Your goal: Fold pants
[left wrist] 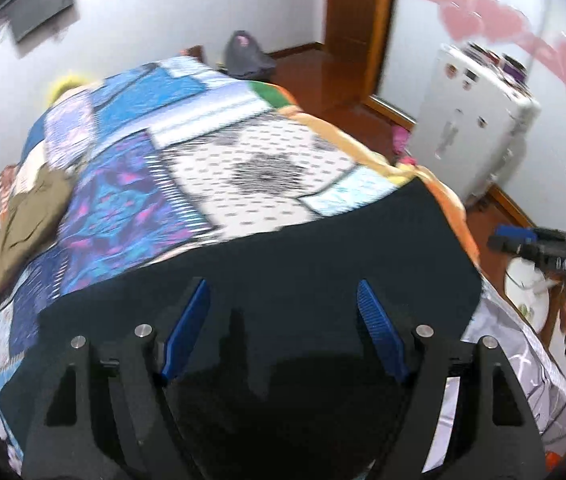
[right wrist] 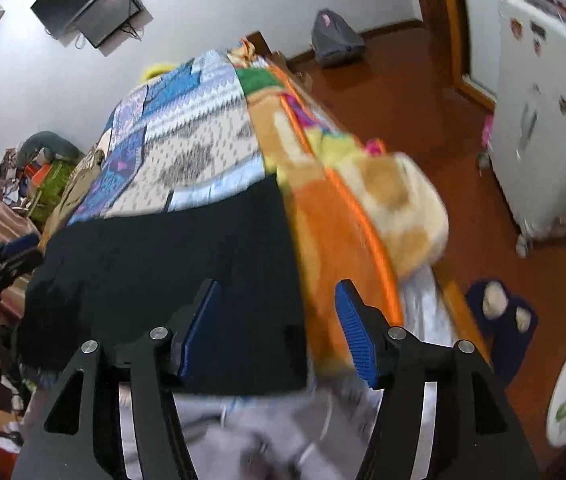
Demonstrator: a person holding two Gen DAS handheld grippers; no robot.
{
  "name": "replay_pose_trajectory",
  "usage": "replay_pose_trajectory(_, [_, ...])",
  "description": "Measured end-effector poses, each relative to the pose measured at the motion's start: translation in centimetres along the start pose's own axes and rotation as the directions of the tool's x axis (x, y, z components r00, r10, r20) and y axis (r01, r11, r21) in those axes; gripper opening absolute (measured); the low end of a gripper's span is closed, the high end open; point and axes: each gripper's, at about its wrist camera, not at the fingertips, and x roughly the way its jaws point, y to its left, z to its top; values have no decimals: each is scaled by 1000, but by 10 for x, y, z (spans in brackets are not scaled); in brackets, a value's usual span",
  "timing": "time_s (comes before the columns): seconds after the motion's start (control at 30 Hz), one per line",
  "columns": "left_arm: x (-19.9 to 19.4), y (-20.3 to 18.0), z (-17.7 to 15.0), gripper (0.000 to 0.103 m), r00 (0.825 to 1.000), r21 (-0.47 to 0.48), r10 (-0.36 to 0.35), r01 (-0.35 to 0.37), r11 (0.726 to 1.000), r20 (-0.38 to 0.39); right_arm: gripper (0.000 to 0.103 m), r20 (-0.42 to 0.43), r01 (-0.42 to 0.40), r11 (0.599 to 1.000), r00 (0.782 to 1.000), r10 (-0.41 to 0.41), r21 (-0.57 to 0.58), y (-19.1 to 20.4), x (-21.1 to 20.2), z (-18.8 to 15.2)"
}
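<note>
Your dark navy folded pants (left wrist: pixel 283 256) lie flat right under and ahead of both tools, a broad slab on the near end of the bed. In the left wrist view they fill the lower middle of the frame, long side running left to right, the far edge slanting up toward the right. Your left gripper (left wrist: pixel 283 328) hangs over them, blue pads (left wrist: pixel 187 328) spread wide, nothing pinched. In the right wrist view the pants sit lower left; your right gripper (right wrist: pixel 277 330) straddles their right edge, jaws parted and empty. Both hands look about equally near, so I'd judge the next fold turns on those near corners. Underneath, a patchwork quilt (left wrist: pixel 219 152) of blue, purple and white prints, with an orange fleece blanket (right wrist: pixel 335 232) along its right side. Beyond: a white fridge (left wrist: pixel 479 120) at the right, reddish-brown floor (right wrist: pixel 395 92), a wall screen (right wrist: pixel 91 4) upper left.
</note>
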Motion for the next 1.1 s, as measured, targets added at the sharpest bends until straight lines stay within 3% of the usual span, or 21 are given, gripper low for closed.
replay_pose_trajectory(0.27, [38, -61, -4, 76, 991, 68, -91, 98, 993, -100, 62, -27, -105, 980, 993, 111, 167, -3, 15, -47])
replay_pose_trajectory(0.43, [54, -79, -15, 67, 983, 90, -100, 114, 989, -153, 62, -34, -142, 964, 988, 153, 225, -7, 30, -53])
replay_pose_trajectory(0.87, [61, -84, -20, 66, 986, 117, -88, 105, 988, -144, 65, -18, -235, 929, 968, 250, 287, -11, 50, -50])
replay_pose_trajectory(1.1, [62, -87, -23, 66, 990, 148, -61, 80, 986, -129, 60, 38, -255, 922, 966, 255, 292, -8, 42, -44])
